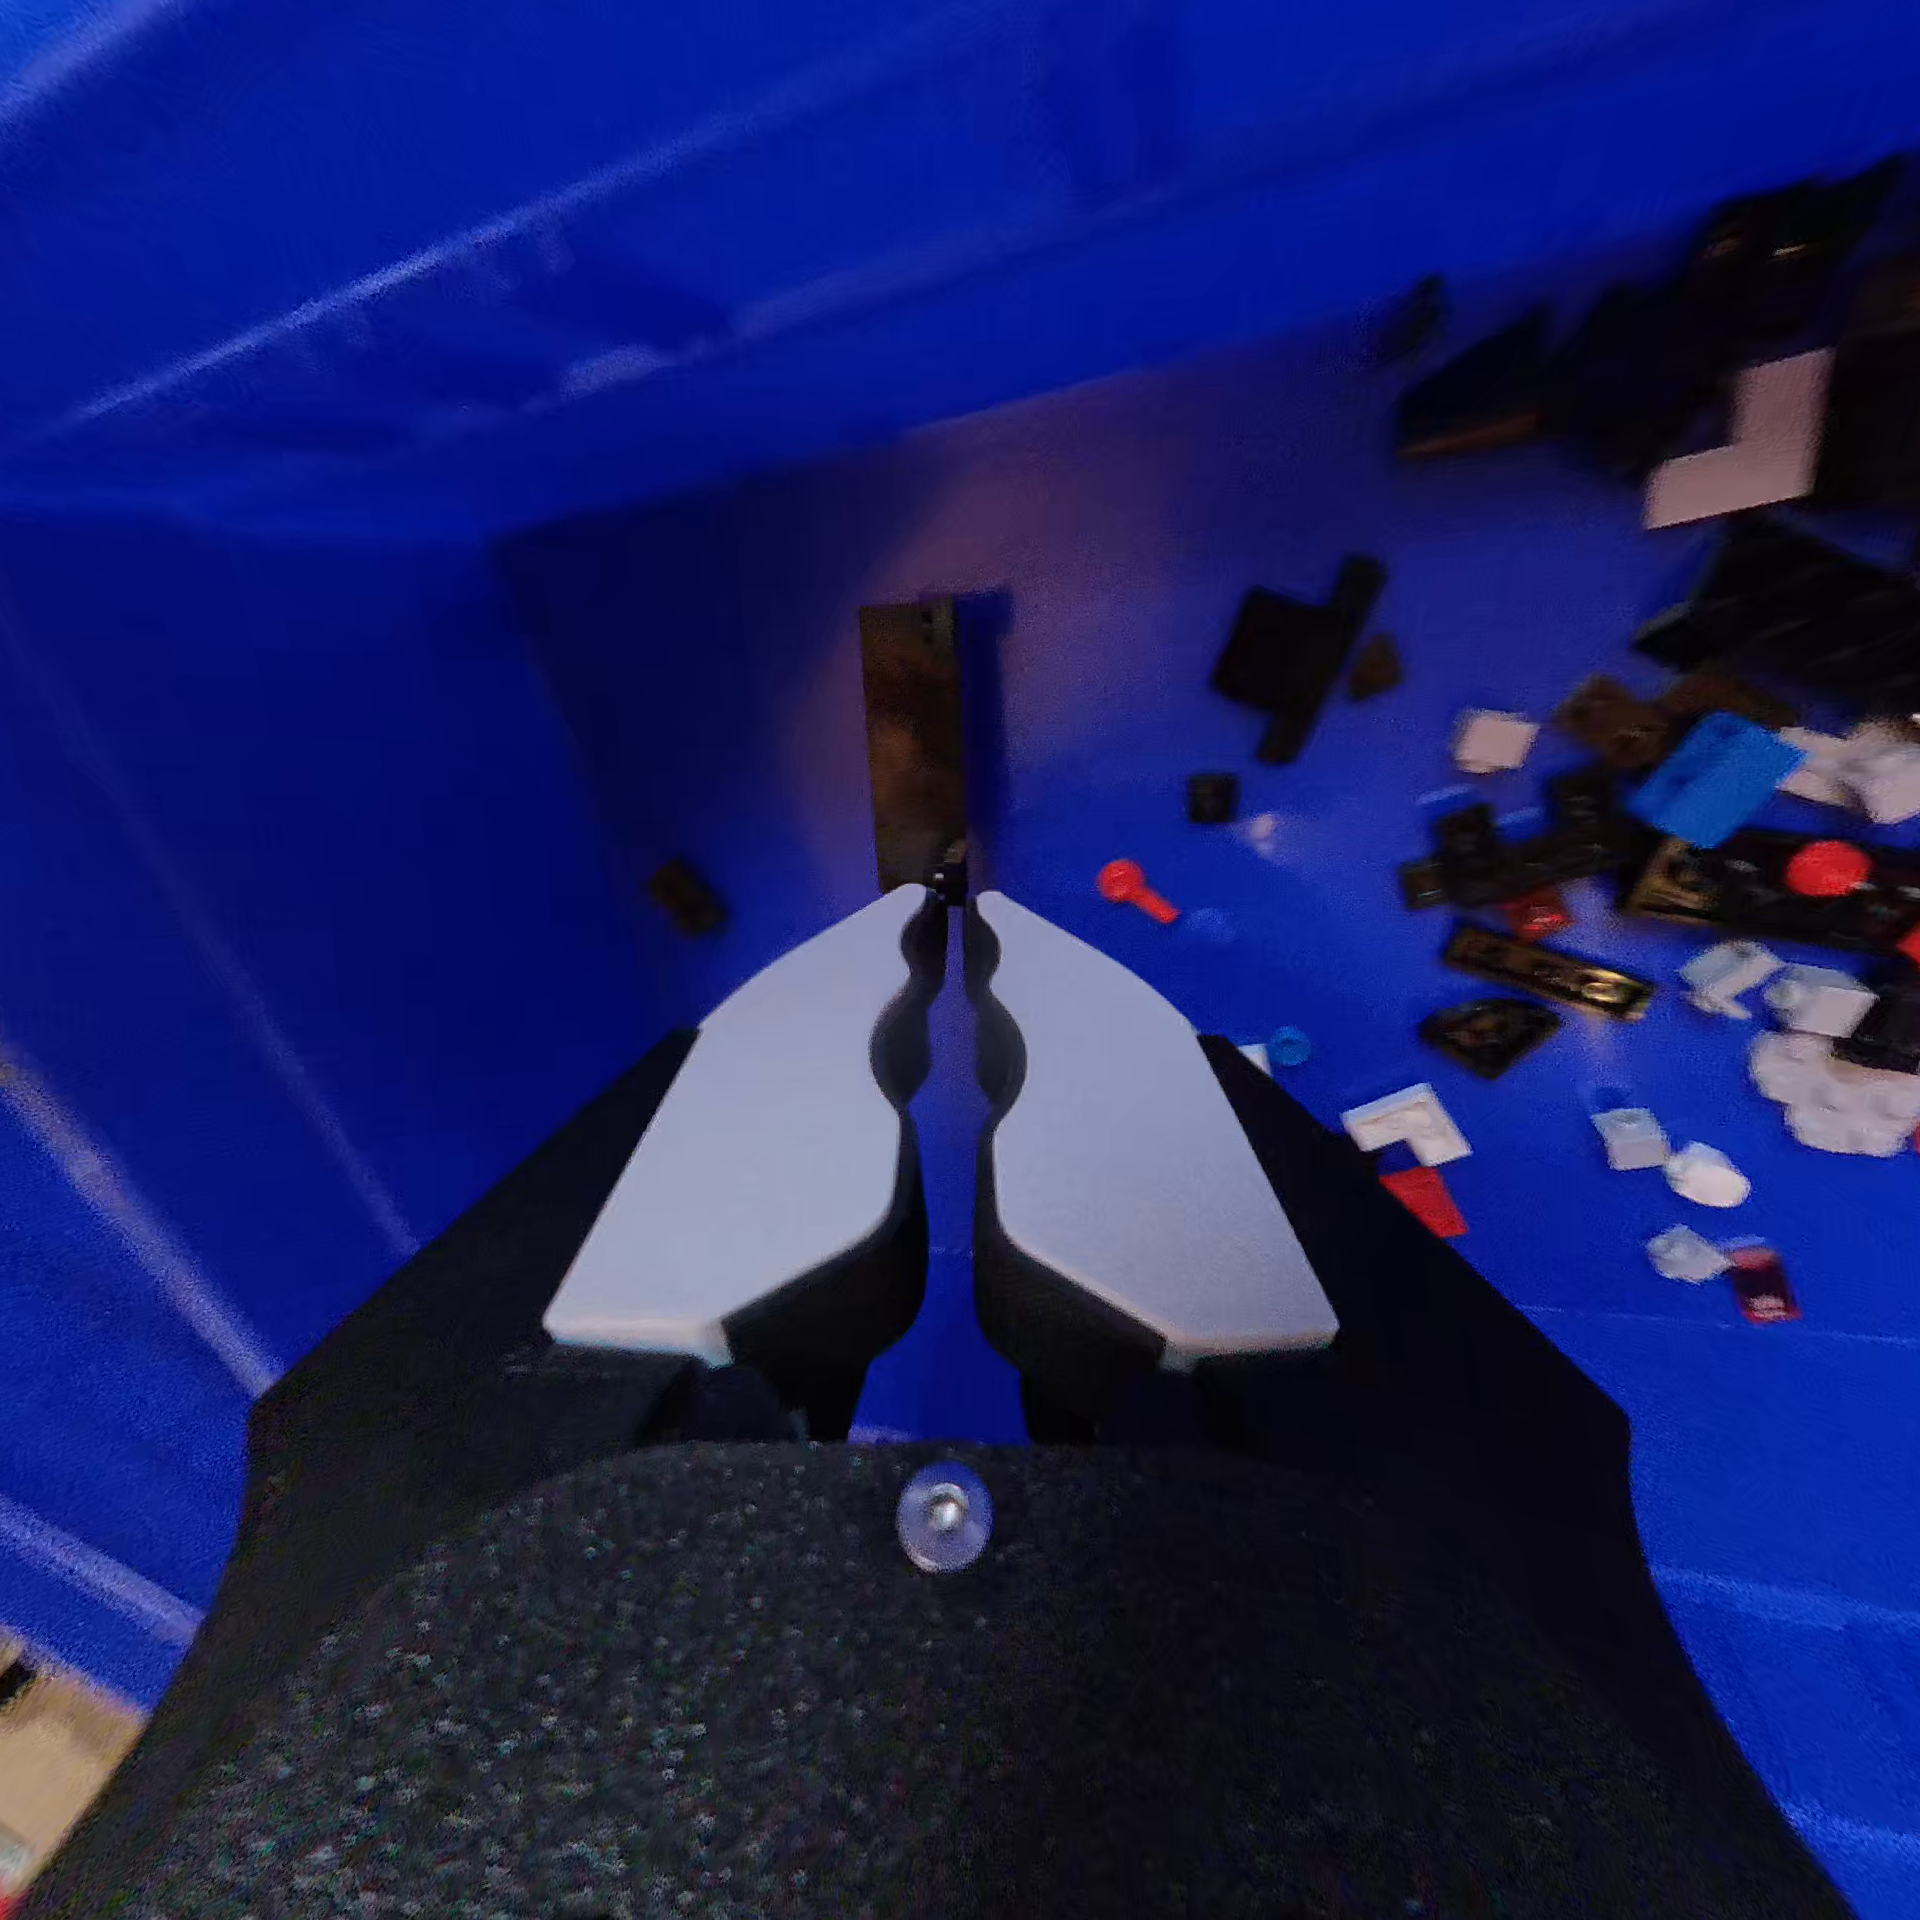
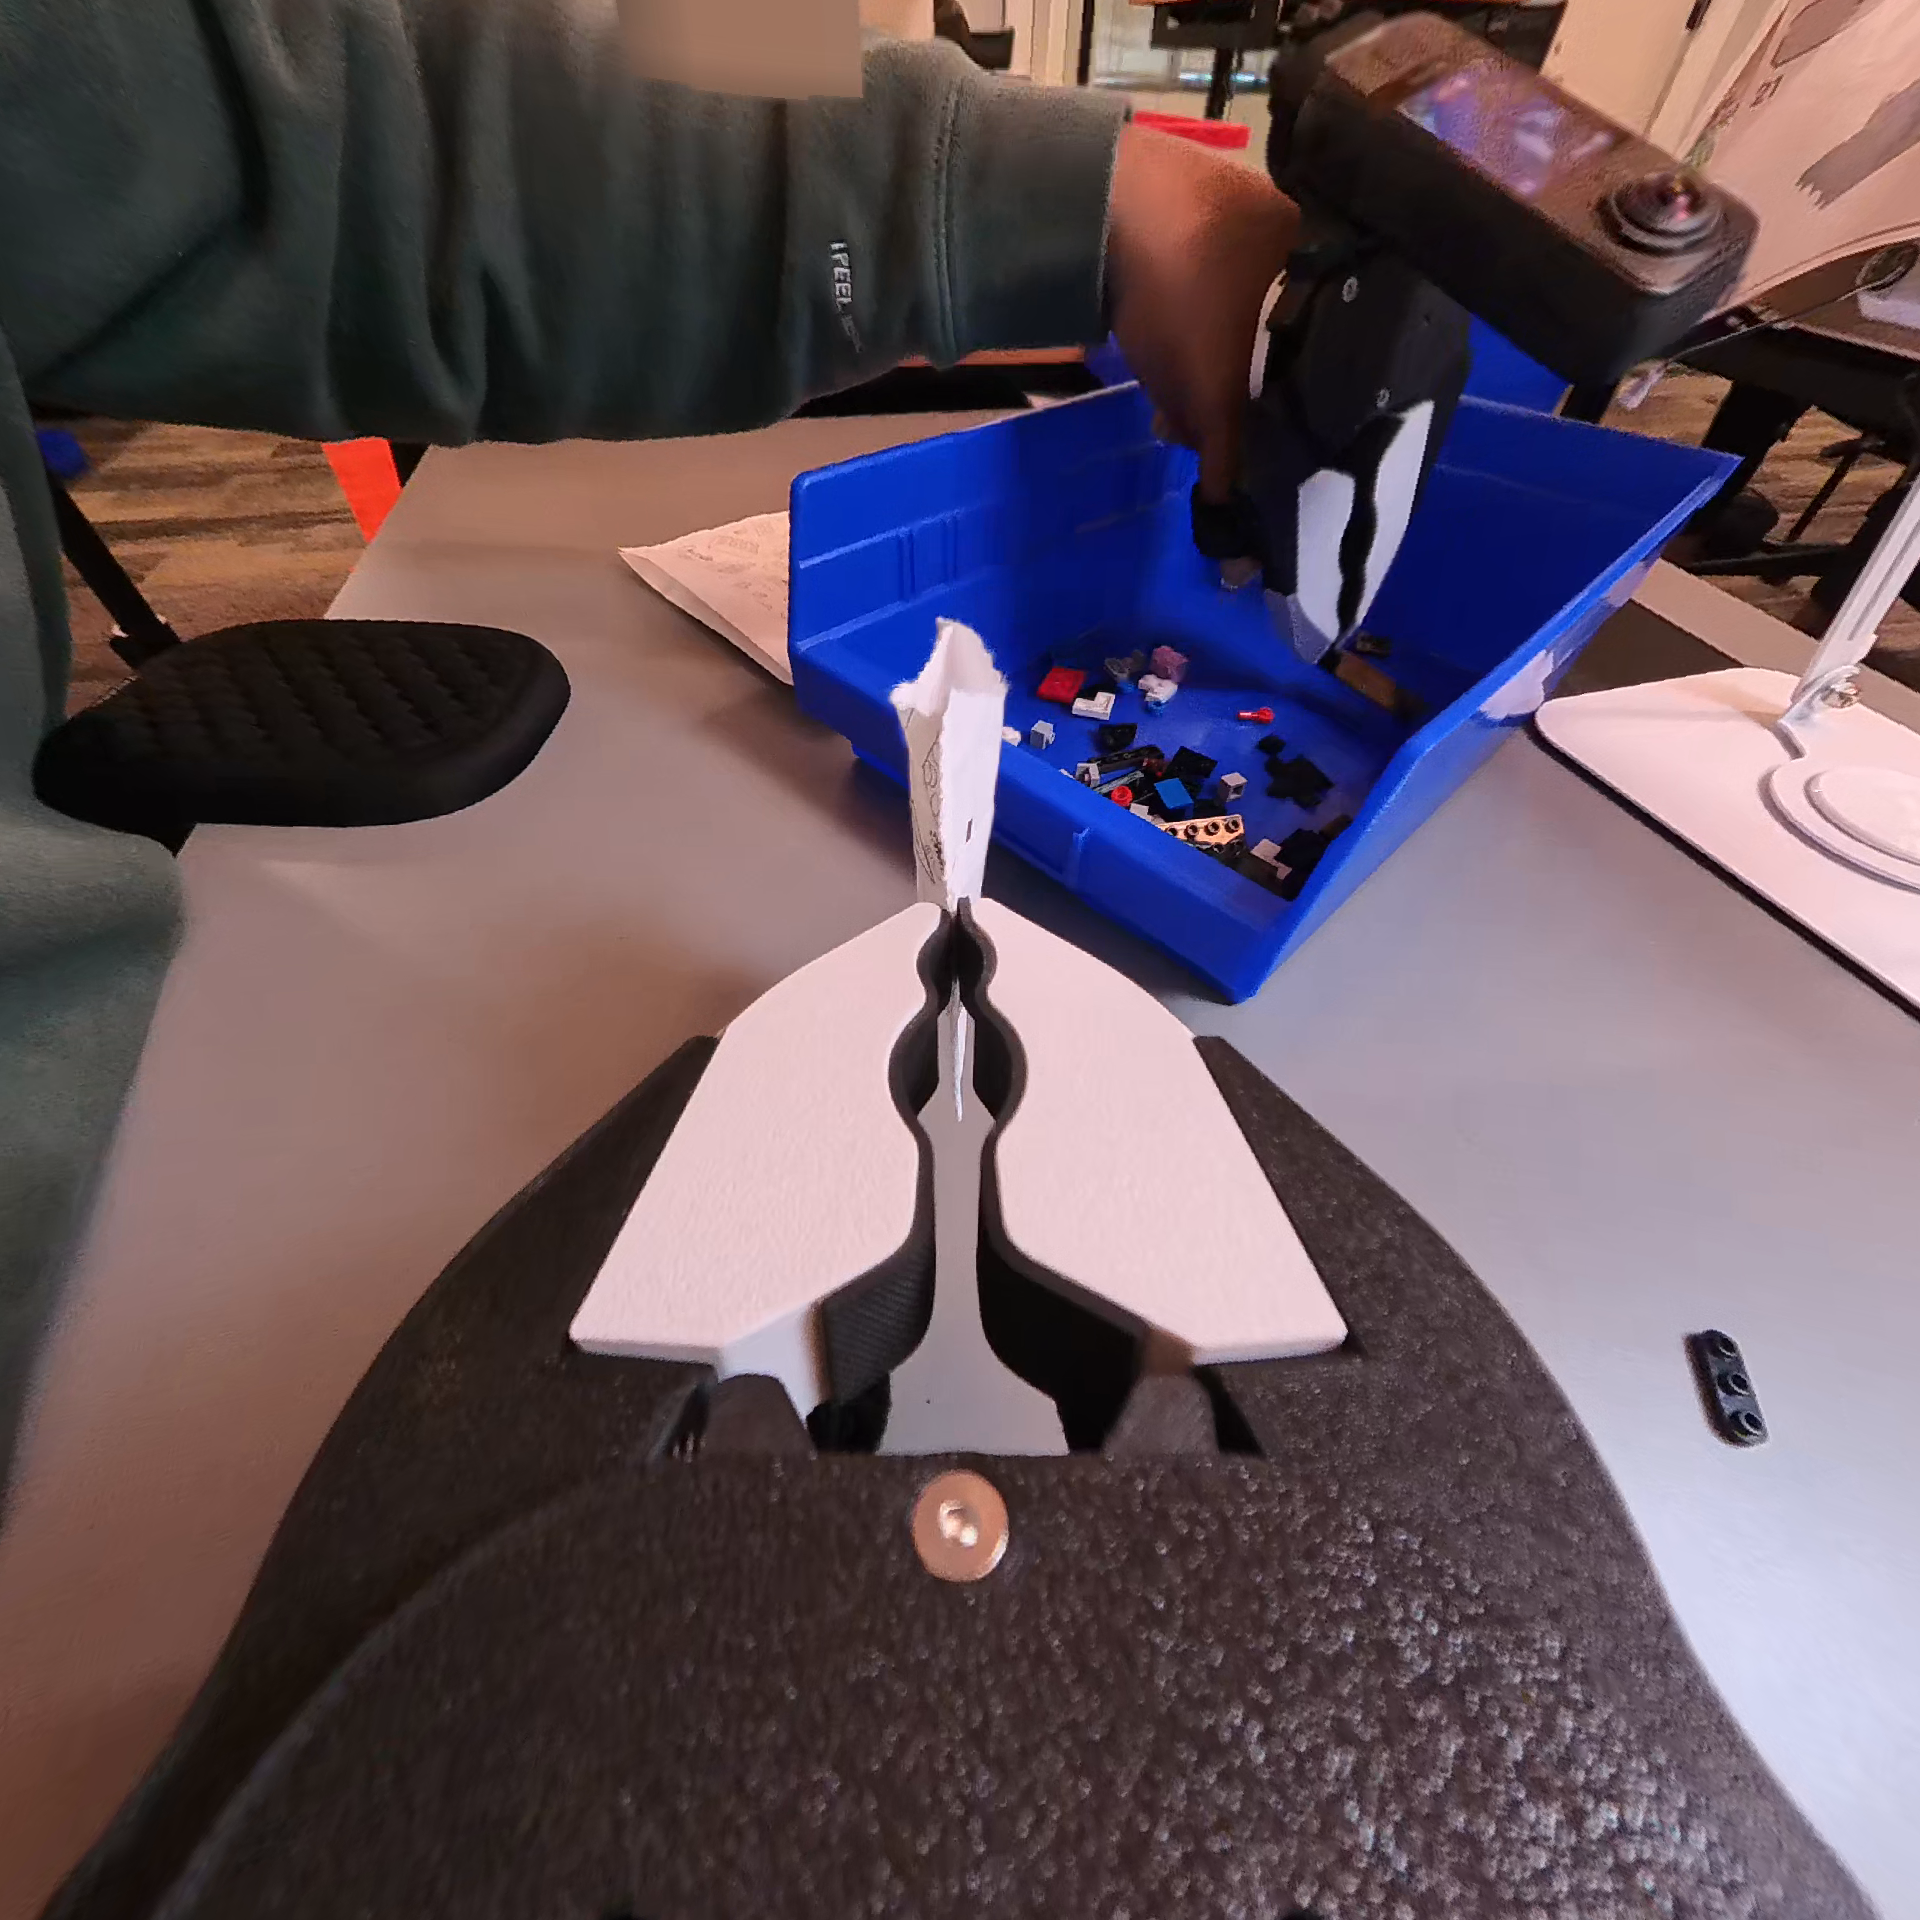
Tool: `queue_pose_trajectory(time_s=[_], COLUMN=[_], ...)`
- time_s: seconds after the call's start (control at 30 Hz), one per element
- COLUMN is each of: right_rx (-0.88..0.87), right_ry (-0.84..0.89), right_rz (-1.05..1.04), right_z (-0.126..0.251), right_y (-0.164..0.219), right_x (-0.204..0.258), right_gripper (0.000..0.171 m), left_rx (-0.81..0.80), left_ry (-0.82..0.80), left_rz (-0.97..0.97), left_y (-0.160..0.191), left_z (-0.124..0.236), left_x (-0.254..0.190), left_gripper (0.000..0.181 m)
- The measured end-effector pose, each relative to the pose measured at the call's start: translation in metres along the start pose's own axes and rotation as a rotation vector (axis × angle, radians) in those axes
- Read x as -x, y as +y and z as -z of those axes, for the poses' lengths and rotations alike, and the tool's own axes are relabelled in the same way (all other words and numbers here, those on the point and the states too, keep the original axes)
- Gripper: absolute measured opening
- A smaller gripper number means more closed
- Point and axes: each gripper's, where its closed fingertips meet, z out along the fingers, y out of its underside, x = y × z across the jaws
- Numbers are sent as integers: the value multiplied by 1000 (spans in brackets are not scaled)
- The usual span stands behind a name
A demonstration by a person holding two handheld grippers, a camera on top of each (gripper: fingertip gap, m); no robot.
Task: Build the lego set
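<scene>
Left tool (image 1: 948, 902) pinches a long dark flat plate (image 1: 916, 743) centre-frame inside the blue plastic bin (image 2: 1226, 940); right tool (image 2: 958, 914) clamps a torn white paper strip (image 2: 951, 758); I'd hold both grips firm.

Writing shows in only a few places, and none of it in the left wrist view, where nothing readable appears among the blurred bricks. In the right wrist view the green sleeve (image 2: 540, 229) carries a small pale brand mark near the cuff. The torn paper strip (image 2: 951, 769) pinched in the near fingers bears faint printed line drawings and small marks, too small to make out. A printed sheet (image 2: 727, 577) lies on the counter beside the blue bin (image 2: 1039, 831), drawings only. At the top right another page (image 2: 1808, 125) shows large grey shapes and a couple of digits.
</scene>
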Motion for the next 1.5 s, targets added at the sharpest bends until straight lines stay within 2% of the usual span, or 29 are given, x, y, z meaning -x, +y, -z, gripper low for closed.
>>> queue_pose_trajectory(time_s=[0.07,0.13,0.33,0.4,0.63,0.8,0.93,1.0,1.07,1.17,1.23,1.33,1.5], right_rx=[1,2,12,18,38,43,40,52,58,81,81,72,46], right_ry=[4,3,-3,-1,-5,-9,16,32,41,65,62,58,48], right_rz=[-4,-7,-12,-13,-21,-29,-34,-36,-36,-44,-49,-45,-32], right_z=[0,-1,-4,-5,-5,-6,-5,-5,-6,-9,-11,-13,-12], right_y=[1,2,4,6,11,13,13,15,17,21,21,19,13], right_x=[-1,-1,0,0,-1,-2,-7,-9,-11,-14,-13,-10,-4], right_gripper=[0,0,0,0,0,0,0,0,0,0,0,0,0], left_rx=[18,10,-148,-166,-155,-202,-214,-280,-412,-611,-669,-654,-619], left_ry=[-77,-105,152,194,287,365,312,289,314,404,471,506,475], left_rz=[21,36,-11,-29,-76,-119,-150,-148,-154,-234,-312,-415,-443], left_y=[6,7,-19,-26,-39,-44,-41,-43,-54,-71,-75,-76,-85], left_z=[6,10,10,6,-6,-6,-2,15,50,115,144,156,146], left_x=[11,13,-37,-46,-52,-60,-59,-61,-75,-118,-152,-188,-200], left_gripper=[11,12,17,21,27,18,18,18,17,17,17,17,17])
